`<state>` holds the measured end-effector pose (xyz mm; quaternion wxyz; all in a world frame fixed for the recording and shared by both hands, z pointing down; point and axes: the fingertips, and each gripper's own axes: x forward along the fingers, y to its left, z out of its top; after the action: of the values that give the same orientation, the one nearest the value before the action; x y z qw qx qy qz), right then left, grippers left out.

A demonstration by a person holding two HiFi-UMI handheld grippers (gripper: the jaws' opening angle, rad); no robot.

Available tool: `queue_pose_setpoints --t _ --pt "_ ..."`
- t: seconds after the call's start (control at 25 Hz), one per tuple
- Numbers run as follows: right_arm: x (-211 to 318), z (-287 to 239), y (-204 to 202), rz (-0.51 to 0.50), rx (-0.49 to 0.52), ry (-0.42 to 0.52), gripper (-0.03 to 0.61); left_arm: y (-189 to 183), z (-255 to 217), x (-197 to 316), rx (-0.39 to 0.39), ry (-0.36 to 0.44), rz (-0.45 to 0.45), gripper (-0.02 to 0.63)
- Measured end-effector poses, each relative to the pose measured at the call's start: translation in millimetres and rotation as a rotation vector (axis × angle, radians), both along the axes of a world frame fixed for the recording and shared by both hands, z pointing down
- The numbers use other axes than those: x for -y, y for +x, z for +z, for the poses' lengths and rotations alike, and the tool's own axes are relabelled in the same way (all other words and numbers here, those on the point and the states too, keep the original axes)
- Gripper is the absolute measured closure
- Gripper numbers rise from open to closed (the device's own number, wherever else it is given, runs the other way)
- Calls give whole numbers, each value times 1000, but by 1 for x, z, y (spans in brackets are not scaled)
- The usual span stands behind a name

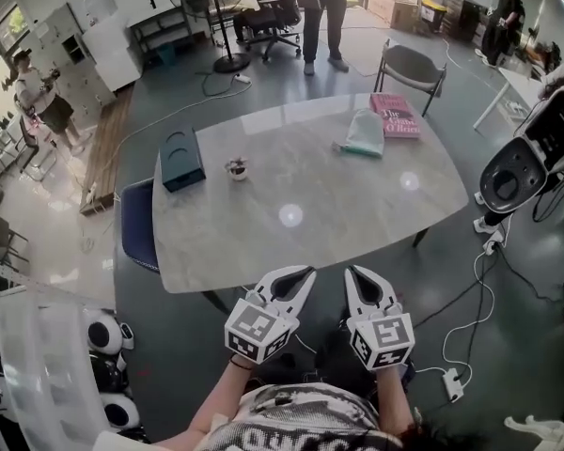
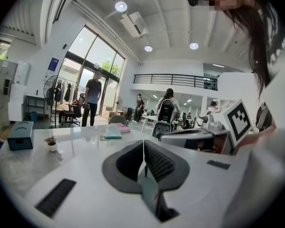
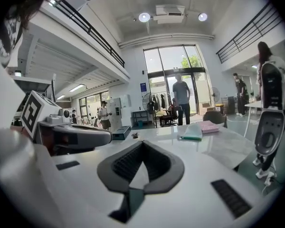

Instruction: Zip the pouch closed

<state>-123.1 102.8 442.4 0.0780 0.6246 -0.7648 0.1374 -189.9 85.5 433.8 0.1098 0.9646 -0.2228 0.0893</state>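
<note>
A pale mint pouch (image 1: 364,135) lies on the far right part of the marble table (image 1: 301,214), beside a pink book (image 1: 395,115). It also shows as a small green shape, the pouch (image 2: 111,131) in the left gripper view and the pouch (image 3: 193,132) in the right gripper view. My left gripper (image 1: 304,274) and right gripper (image 1: 353,274) hover side by side at the table's near edge, far from the pouch. Both are shut with nothing between their jaws, as the left gripper (image 2: 143,146) and right gripper (image 3: 142,147) show in their own views.
A dark teal box (image 1: 181,160) and a tiny potted plant (image 1: 237,167) stand on the table's left half. A blue chair (image 1: 137,224) sits at the left edge, a grey chair (image 1: 411,67) behind the far side. People, a fan and cables are around the room.
</note>
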Motion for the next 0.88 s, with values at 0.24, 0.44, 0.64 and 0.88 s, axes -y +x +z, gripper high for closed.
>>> queue_pose_setpoints --t 0.24,0.44,0.64,0.88 --pt "35 1 83 -54 -19 -32 581 82 -2 29 16 -19 -23 598" --pt "58 -3 135 -97 14 -34 581 134 -5 49 35 -27 -69 598" --pt "76 1 163 -146 35 -33 581 159 -8 58 56 -18 -119 598" --pt "85 8 171 -189 64 -44 581 162 -4 62 90 -26 -176 598"
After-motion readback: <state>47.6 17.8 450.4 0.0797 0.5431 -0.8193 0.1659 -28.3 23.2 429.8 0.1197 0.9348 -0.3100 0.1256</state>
